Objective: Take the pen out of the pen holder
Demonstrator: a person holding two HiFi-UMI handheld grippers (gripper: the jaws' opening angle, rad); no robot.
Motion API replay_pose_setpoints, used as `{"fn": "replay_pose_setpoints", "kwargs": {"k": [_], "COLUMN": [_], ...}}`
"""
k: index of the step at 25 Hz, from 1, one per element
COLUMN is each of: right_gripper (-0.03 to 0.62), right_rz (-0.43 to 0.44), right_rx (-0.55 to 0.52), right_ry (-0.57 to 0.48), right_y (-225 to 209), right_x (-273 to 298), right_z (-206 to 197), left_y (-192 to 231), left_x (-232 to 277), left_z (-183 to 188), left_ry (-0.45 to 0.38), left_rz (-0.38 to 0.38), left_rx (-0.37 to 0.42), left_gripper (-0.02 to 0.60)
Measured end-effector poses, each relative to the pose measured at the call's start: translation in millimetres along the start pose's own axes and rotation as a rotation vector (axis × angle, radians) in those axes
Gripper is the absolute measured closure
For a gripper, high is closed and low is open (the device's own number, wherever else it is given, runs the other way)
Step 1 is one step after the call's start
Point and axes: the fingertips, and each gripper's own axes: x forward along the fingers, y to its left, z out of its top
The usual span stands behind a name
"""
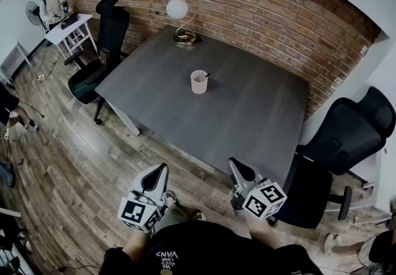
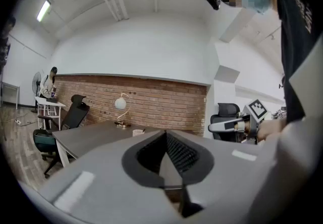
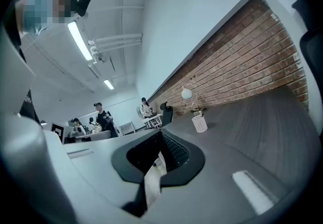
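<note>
My left gripper (image 1: 162, 170) and right gripper (image 1: 234, 163) are closed, empty. Mid grey table (image 1: 260, 125), the slim dark pen (image 1: 206, 75) in the pale mesh pen holder (image 1: 198, 83) looks light, stiff; I'd pinch its top.

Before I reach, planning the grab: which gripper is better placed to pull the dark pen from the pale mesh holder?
Probably the right gripper: it sits at the grey table's near edge, and the dark pen leans toward its side. The left gripper hangs over wooden floor.
</note>
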Motion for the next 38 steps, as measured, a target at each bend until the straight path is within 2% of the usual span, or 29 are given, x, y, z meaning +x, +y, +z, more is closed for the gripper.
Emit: {"fn": "replay_pose_setpoints", "kwargs": {"k": [9,13,18,23,31,38], "right_gripper": [0.592,0.592,0.592,0.592,0.592,0.592], "right_rz": [0.005,0.017,-0.008,-0.059,-0.161,-0.254], "right_rx": [0.005,0.014,0.011,0.027,0.064,0.071], "right_ry": [-0.006,-0.032,-0.030,-0.035,-0.059,-0.089], "right_y": [3,5,6,0,12,18], "right_x": [-4,-1,13,35,90,130], "right_z": [2,4,1,-4,-5,-5], "left_y": [0,5,22,42,99,143], "left_x": [-2,-2,11,30,63,87], "left_z": [-5,-9,-11,-11,0,4], "left_ry": [0.008,0.014,0.008,0.011,0.021,0.051], "left_rz": [0.023,0.011,-0.012,-0.087,-0.245,-0.352], "left_rx": [-0.024,-0.025,-0.036,-0.047,-0.034,-0.036], "left_gripper": [0.529,0.529,0.529,0.529,0.528,0.505]}}
